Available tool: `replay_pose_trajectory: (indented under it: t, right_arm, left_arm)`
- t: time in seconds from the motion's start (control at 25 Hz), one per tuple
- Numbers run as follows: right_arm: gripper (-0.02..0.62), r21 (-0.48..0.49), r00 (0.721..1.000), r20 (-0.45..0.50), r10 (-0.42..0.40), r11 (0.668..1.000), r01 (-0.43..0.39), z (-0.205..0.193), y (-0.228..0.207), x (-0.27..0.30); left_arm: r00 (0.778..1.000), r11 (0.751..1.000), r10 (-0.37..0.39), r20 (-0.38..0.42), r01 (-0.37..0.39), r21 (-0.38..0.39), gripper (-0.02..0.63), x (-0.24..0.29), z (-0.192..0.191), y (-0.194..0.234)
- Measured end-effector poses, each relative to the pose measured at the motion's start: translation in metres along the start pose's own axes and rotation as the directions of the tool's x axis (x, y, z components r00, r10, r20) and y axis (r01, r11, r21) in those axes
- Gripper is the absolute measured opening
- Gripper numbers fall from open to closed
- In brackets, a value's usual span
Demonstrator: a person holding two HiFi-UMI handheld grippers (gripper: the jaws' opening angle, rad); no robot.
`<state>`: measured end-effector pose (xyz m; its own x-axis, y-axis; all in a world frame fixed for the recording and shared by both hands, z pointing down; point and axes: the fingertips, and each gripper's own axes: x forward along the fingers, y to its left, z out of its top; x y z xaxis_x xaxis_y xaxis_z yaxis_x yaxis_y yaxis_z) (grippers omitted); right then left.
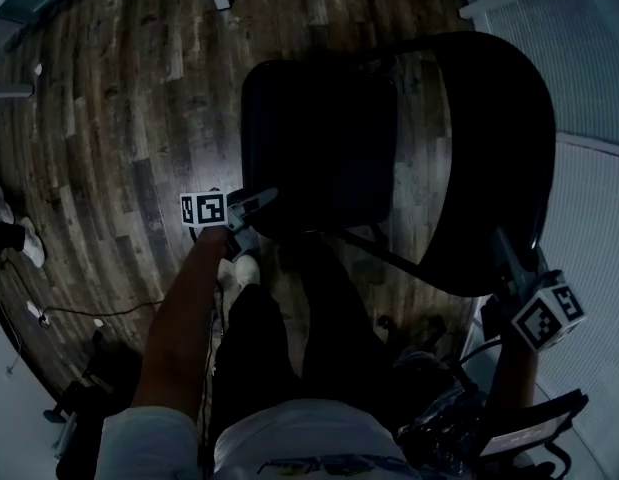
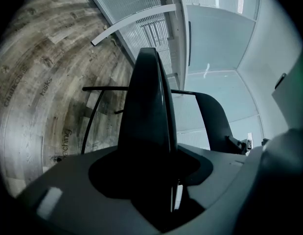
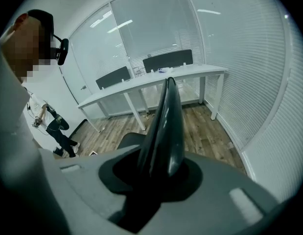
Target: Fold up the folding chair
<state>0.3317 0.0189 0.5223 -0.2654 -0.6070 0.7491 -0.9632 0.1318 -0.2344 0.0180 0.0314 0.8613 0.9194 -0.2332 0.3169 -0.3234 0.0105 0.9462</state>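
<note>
Chair seat [image 1: 319, 138] beside left claw [image 1: 255, 205] (front corner)

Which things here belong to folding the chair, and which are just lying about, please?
In the job: chair; left tongs; right tongs.
Lying about: cable on the floor; table; far chairs behind that table; bystander.

floor [image 1: 99, 118]: dark wood planks | walls: glass partition [image 3: 141, 33] (white blinds [image 3: 261, 72] alongside) | furniture: long white table [image 3: 200, 73]
</note>
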Motion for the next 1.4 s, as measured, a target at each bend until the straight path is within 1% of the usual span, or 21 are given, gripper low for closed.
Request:
replay_pose_trajectory:
  t: [0.2,0.48,0.72,1.0,1.24,1.4]
  right_arm:
    - [0.097,-0.008,1.0,0.008,-0.019,1.0,0.019,0.015,-0.001,-0.023]
    - [0.097,-0.033,0.999,0.015,-0.033,0.999,0.034,0.022,0.004,-0.034]
    - [0.097,-0.052,0.998,0.012,-0.054,0.997,0.055,0.028,0.011,-0.041]
    - [0.097,-0.081,0.998,0.001,-0.069,0.994,0.069,0.035,0.016,-0.047]
    - [0.091,-0.051,0.996,0.023,-0.083,0.995,0.084,0.039,0.022,-0.05]
    - [0.091,-0.058,0.996,0.022,-0.091,0.994,0.092,0.041,0.032,-0.053]
  left_arm:
    - [1.0,1.0,0.02,-0.003,-0.02,0.013,0.233,0.011,-0.003,-0.041]
    - [0.999,0.998,0.051,-0.012,-0.051,0.027,0.209,0.018,-0.006,-0.074]
    - [0.994,0.993,0.11,-0.015,-0.109,0.048,0.206,0.026,-0.009,-0.098]
    - [0.988,0.986,0.155,-0.02,-0.154,0.064,0.199,0.036,-0.01,-0.121]
    - [0.982,0.98,0.185,-0.028,-0.182,0.081,0.193,0.044,-0.012,-0.141]
    - [0.978,0.975,0.208,-0.033,-0.204,0.09,0.187,0.048,-0.016,-0.154]
